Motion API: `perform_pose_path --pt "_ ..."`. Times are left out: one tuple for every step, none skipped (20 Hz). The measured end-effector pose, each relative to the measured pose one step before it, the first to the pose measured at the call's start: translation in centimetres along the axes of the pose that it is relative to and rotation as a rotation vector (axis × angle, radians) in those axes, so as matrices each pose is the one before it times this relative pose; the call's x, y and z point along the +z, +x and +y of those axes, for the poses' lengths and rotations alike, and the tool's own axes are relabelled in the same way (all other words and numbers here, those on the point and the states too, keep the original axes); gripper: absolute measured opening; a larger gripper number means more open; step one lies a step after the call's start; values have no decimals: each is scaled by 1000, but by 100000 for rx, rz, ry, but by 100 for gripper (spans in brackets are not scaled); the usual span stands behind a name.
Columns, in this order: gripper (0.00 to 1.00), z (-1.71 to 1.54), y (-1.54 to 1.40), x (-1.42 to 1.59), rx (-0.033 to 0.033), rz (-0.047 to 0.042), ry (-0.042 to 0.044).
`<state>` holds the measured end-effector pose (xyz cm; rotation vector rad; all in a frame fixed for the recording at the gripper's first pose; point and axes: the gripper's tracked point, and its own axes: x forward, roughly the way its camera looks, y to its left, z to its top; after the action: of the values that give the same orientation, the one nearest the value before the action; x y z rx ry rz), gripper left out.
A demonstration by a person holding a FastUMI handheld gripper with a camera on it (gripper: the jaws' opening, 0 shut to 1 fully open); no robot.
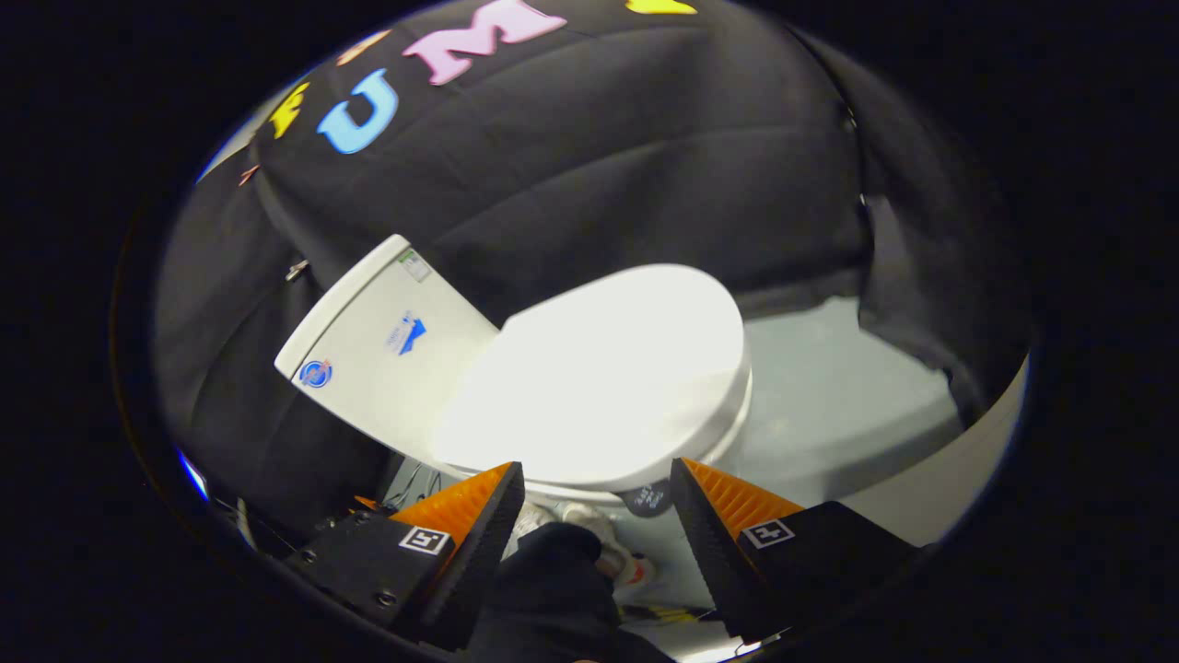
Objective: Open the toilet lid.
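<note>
Black cloth hangs all around the booth, draped behind and to both sides of a white toilet that stands on a pale grey floor (829,387). Nearest the camera, the tongs (597,483) are spread wide, their two orange-faced fingers (461,502) well apart and holding nothing. Between and below the fingers sits a dark, glove-like shape (553,589), too close and shadowed to identify. Just ahead of the fingertips is the front edge of the toilet lid (608,368), which lies shut, flat on the bowl; its white top is brightly lit and glares. A small dark round item (649,497) shows under the lid's rim, close to the right finger; what it is cannot be told. Beyond the lid and off to the left of the tongs rises the white cistern (387,341), carrying a few small stickers on its face.
</note>
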<state>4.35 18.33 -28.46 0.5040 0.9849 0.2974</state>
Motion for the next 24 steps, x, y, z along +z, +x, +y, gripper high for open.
perform_pose_path --pt "99 -879 1169 -1435 665 5204 6174" --pt "99 -827 1339 -1309 379 5047 6399" --pt "99 -1453 1121 -874 -1658 3329 4629" --pt "99 -976 1297 -371 -633 1521 2596" --pt "99 -872 722 33 -1078 957 2132" --pt "94 -1048 919 -1 -1278 480 2724" --pt "94 -346 656 135 744 524 2927" --pt "94 -18 549 -522 740 2286 869" --pt "92 306 -24 -266 2841 1001 -1346" --pt "77 337 692 -201 1488 -594 -1058" --pt "61 293 254 211 -154 -859 -517" --pt "45 195 211 -260 18 -95 -1515" --pt "46 -138 -160 -29 -560 -723 -3516" --pt "46 -298 -407 -880 418 -1471 -1347" --pt "35 68 -1106 1889 -876 1116 -170" --pt "35 113 1127 -516 50 -84 126" --pt "35 41 63 -129 -40 566 -1131" --pt "35 -9 -76 9 79 -198 -1609" --pt "35 -138 -939 479 811 -2772 2053" --pt "15 550 365 256 1209 380 2444" --pt "14 180 -167 -394 1535 890 -64" --pt "14 -14 -169 192 2269 204 806" --pt "14 287 -21 -141 1233 788 1191" --pt "14 249 -224 -65 336 117 163"
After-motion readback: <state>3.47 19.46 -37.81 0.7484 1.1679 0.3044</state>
